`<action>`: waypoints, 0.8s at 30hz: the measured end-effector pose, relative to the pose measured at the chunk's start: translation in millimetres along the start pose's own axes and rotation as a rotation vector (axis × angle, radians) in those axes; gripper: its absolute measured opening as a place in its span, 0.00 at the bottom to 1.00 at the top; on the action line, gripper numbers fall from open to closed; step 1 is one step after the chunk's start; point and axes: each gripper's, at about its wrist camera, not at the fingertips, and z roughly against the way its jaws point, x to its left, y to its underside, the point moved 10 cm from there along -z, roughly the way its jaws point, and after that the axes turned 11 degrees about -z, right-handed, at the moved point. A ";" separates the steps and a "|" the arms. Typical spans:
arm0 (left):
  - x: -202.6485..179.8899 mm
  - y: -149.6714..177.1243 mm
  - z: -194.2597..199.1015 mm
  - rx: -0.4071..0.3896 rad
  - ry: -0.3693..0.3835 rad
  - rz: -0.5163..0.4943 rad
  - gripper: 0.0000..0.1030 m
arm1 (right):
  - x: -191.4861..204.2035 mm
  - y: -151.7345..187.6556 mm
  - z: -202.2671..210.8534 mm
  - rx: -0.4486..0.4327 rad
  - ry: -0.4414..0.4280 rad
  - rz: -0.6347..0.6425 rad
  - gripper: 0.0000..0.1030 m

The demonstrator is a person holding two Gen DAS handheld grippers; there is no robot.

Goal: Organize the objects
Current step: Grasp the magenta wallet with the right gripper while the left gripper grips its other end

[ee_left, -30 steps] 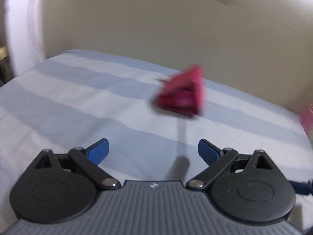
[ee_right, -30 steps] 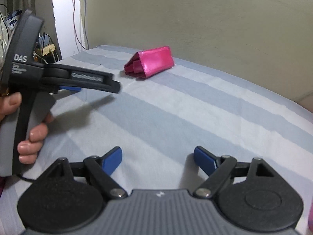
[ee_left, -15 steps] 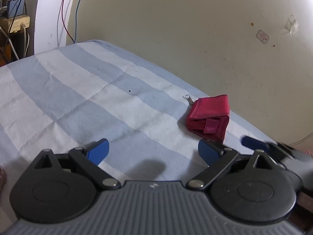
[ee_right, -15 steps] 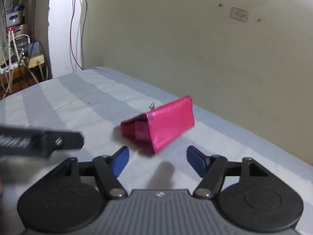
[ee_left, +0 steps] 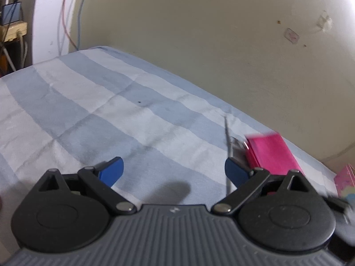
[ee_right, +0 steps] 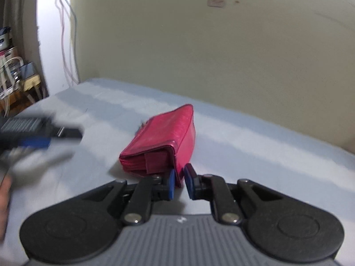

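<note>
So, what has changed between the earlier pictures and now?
The right gripper came forward up to the pink wallet, and its jaws have just been closing: they now pinch the wallet's near flap. The left gripper stays open with nothing between its fingers. The wallet still lies on the striped sheet.

Blue-and-white striped bedsheet (ee_left: 93,110) spread flat, creased in faint lines, with one small dark speck. Behind it, cream wall (ee_left: 199,44) marked with a few brown spots and a small taped patch (ee_right: 215,0). Red and blue cables (ee_left: 71,15) hanging at the left corner. Cluttered shelf (ee_right: 15,75), blurred, at the far left.
</note>
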 end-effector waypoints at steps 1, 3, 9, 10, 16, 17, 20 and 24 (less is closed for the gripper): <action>-3.8 0.2 0.4 -0.003 0.014 -0.010 0.96 | -5.7 11.8 15.6 0.006 -0.003 0.004 0.11; -16.3 0.7 2.1 -0.015 0.063 -0.046 0.96 | -16.4 32.2 46.2 0.009 -0.003 0.018 0.12; -78.2 12.0 18.9 -0.044 0.345 -0.184 0.96 | -52.4 97.3 139.8 -0.008 0.086 0.091 0.10; -90.1 15.6 23.4 -0.052 0.382 -0.226 0.96 | -61.8 107.2 154.1 -0.016 0.123 0.094 0.10; -171.9 47.8 53.1 -0.042 0.596 -0.441 0.96 | -156.0 141.5 227.7 -0.082 0.386 -0.129 0.12; -182.4 51.5 58.3 -0.046 0.619 -0.470 0.96 | -166.2 142.7 236.2 -0.098 0.380 -0.194 0.12; -207.7 57.4 68.7 -0.077 0.646 -0.560 0.98 | -166.0 141.9 253.2 -0.154 0.262 -0.335 0.14; -219.5 64.9 66.4 -0.050 0.695 -0.558 1.00 | -117.7 129.5 234.3 -0.146 0.092 -0.319 0.21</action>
